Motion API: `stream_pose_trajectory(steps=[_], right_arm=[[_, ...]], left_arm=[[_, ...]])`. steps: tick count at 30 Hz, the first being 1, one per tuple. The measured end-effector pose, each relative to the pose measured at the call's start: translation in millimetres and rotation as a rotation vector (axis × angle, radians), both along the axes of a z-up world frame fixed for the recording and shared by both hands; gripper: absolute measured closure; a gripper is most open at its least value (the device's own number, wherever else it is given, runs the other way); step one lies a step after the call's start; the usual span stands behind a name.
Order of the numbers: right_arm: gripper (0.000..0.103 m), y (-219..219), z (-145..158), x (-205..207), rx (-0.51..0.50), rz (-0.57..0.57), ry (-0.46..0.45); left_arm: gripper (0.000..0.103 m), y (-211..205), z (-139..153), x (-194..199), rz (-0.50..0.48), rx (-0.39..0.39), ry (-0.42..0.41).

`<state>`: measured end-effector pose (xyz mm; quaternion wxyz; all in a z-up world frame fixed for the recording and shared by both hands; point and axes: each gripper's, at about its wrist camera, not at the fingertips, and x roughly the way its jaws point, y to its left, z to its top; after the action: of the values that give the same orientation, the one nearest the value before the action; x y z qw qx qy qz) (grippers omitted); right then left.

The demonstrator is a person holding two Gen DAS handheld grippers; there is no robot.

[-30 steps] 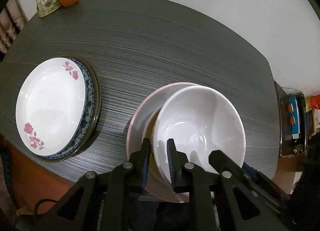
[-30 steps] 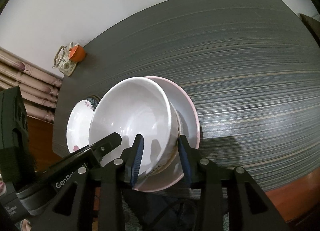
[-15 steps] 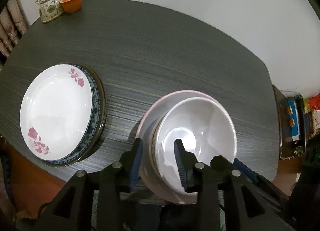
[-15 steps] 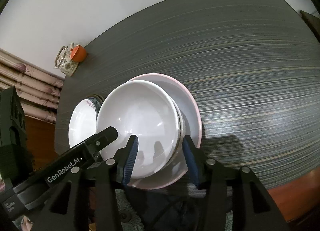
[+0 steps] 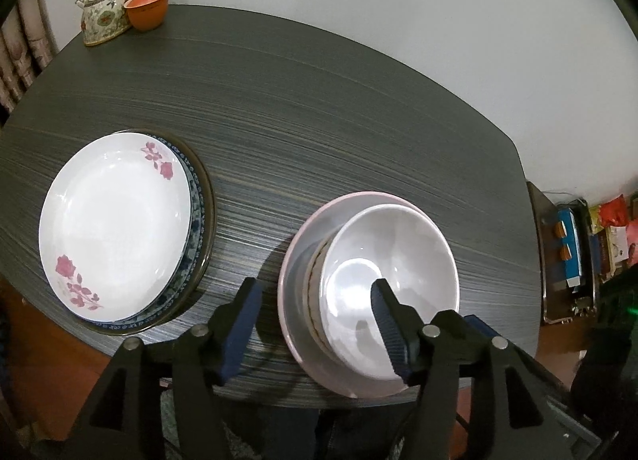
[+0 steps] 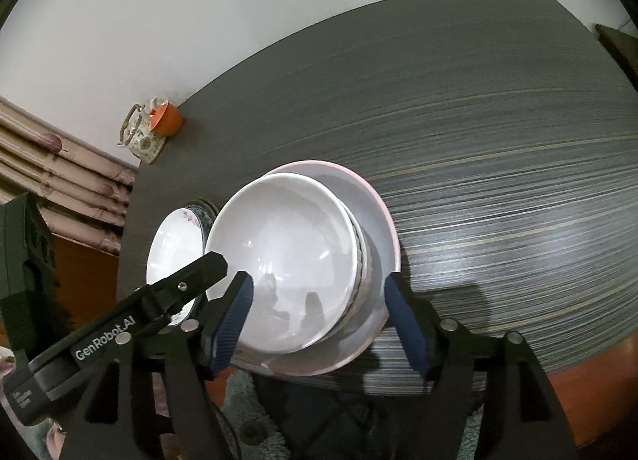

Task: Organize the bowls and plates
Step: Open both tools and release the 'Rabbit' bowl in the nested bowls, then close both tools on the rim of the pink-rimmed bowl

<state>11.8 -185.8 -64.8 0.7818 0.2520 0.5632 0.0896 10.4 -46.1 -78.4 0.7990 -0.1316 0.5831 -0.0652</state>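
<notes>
White bowl (image 5: 392, 288) nested on bowl stack inside pink plate (image 5: 297, 296), lower centre. Left gripper (image 5: 315, 326) and right gripper (image 6: 317, 314) just opening, fingers apart, nothing held: release after stacking.

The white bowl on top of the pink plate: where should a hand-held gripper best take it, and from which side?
Grip the white bowl by its thin rim at the near edge, coming down from above, one finger inside, one outside. It sits upright, nested in another bowl on the pink plate, so its wall is mostly covered and only the rim stands free.

Blk grippers (image 6: 315, 316) (blue pads (image 6: 233, 324))
</notes>
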Motion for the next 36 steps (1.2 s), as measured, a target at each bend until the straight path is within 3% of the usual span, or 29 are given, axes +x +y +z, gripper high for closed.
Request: stream_pose_trajectory(steps=[8,17,25,36], right_arm=[[0.034,-5,3,-5,0.004,-0.005,-0.014],[0.034,-15,6,-10,0.006,-0.037,-0.019],[0.034,-34,6,-14,-0.011,-0.086,-0.003],[0.034,-58,-9,-15,-0.033,-0.139,0.078]], left_arm=[[0.043,6,6,-4,-0.008,-0.043,-0.027],[0.040,32,9,-5,0.056,-0.071,-0.014],[0.040,53,1,-6,0.140,-0.063,0.031],[0.040,55,-16,-2,0.156,-0.035,0.118]])
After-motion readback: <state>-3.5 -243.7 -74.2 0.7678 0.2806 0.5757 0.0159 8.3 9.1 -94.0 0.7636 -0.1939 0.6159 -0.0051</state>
